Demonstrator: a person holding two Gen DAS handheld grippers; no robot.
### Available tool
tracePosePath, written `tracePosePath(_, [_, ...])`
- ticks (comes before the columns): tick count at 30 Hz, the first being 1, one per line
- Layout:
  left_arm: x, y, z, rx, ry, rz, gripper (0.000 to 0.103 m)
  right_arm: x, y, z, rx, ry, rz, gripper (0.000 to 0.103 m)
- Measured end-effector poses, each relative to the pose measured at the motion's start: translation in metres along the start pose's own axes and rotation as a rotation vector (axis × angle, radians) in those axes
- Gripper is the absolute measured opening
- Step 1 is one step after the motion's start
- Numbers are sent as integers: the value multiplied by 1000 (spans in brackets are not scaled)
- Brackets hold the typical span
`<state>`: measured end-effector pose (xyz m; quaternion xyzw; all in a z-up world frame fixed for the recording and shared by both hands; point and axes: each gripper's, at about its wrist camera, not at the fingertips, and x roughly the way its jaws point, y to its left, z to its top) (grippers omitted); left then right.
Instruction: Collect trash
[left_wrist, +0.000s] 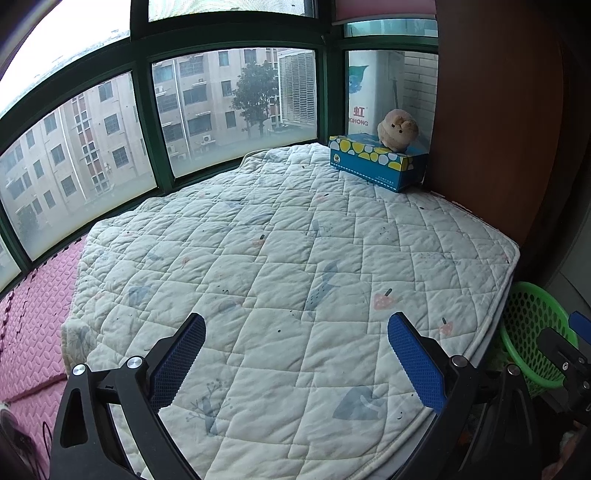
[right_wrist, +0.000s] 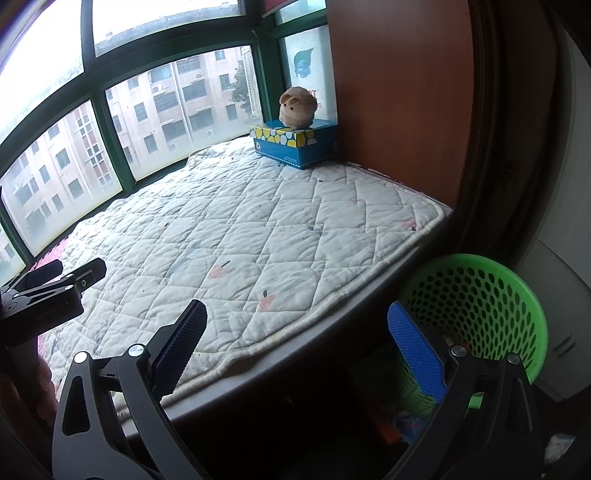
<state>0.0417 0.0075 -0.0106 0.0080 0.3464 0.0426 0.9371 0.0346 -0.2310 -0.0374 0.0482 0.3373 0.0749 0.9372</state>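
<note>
Left tool (left_wrist: 295, 332) with its two blue-padded fingers (left_wrist: 415, 360) spread wide and nothing between them, above a white quilted mat (left_wrist: 280, 236) on a window ledge. At the far corner, a blue tissue box (left_wrist: 376, 162) carrying a beige plush toy (left_wrist: 397, 129). Pink foam tiles (left_wrist: 33, 328) at left; green perforated basket (left_wrist: 532, 332) beside the mat's right edge, partly hidden by the right tool (left_wrist: 565, 354).

L gripper (left_wrist: 295, 328): jaws wide apart, nothing btwn the blue pads (left_wrist: 413, 360), held level, pointing fwd. R gripper (right_wrist: 297, 317): also spread wide, empty, angled slightly down. L gripper sits just left of R, seen in R wrist view.
</note>
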Motion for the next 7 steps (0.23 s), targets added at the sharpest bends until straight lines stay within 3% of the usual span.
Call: tracePosePath(7, [0,-1,0,-2,2,0,96,0,0,0,2,0,1,97])
